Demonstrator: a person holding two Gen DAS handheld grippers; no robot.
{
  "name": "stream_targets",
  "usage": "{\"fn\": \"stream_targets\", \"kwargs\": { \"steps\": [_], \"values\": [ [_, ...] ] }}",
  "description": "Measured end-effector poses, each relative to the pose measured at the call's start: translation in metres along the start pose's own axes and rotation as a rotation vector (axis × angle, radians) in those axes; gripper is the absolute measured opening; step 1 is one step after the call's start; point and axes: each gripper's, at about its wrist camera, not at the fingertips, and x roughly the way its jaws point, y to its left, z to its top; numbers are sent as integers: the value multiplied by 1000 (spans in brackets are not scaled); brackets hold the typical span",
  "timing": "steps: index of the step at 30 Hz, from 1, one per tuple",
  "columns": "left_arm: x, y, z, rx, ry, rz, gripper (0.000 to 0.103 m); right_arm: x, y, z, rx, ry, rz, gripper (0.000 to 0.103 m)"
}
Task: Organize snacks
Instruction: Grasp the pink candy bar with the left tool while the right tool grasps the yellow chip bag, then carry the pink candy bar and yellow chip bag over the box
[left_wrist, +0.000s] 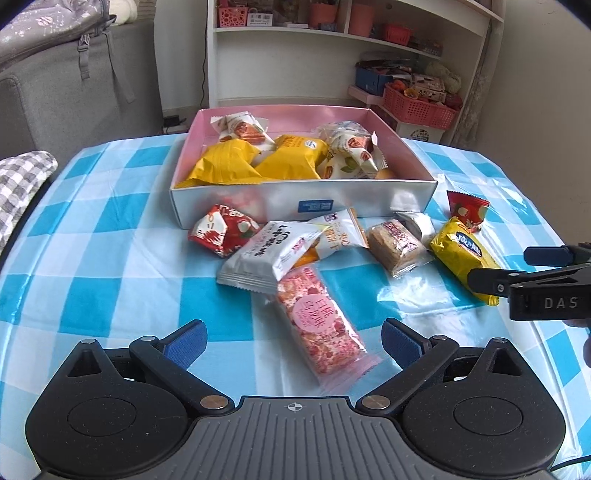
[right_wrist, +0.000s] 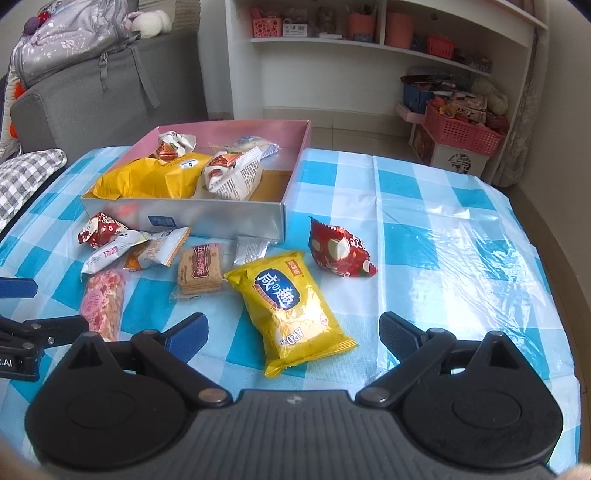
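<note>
Both tongs are gaping wide and holding nothing: the left gripper (left_wrist: 293, 341) is straddling the pink speckled plastic-wrapped bar (left_wrist: 318, 321), lying at twelve o'clock between its pads. The right gripper (right_wrist: 291, 332) is framing the glossy yellow crinkly snack bag (right_wrist: 290, 308), likewise at twelve o'clock. Either slick wrapper is risking squirting out of a shallow pinch, or the bar is dragging the overlapping white foil packet (left_wrist: 264, 256) along, short of the pink-lined silver cardboard box (left_wrist: 306, 201).
</note>
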Motion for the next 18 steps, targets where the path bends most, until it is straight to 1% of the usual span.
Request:
{"fn": "stream_targets", "kwargs": {
  "steps": [2, 4, 5, 6, 7, 8, 9, 10, 11, 12, 14, 18],
  "values": [
    [5, -4, -1, -6, 2, -9, 99, 8, -3, -1, 21, 10, 1, 93],
    [10, -7, -2, -6, 2, -15, 95, 15, -7, -2, 42, 14, -1, 88],
    [12, -7, -2, -6, 2, -16, 90, 18, -8, -2, 53, 16, -1, 87],
    [14, -7, -3, -6, 4, -19, 80, 21, -8, -3, 65, 19, 4, 82],
    [15, -6, -3, -6, 8, -22, 73, 23, -8, -4, 71, 24, 8, 77],
    [18, -4, -4, -9, 20, -26, 58, 24, -4, -5, 49, 21, 0, 76],
    [19, -2, -5, -12, 27, -26, 48, 23, 0, -6, 21, 14, -4, 68],
    [18, 0, -5, -5, 19, -18, 42, 22, 3, -6, 5, 11, 0, 59],
    [18, 1, -4, 2, 25, -14, 32, 19, 7, -6, -6, 14, 9, 55],
    [17, 4, -4, 2, 31, -19, 31, 17, 9, -5, -9, 21, 22, 49],
    [15, 12, -3, -18, 48, -47, 30, 14, 12, -6, -13, 37, 63, 48],
    [8, 21, -5, -6, 82, -50, 30, 6, 22, -10, -72, 75, 131, 48]
  ]
}}
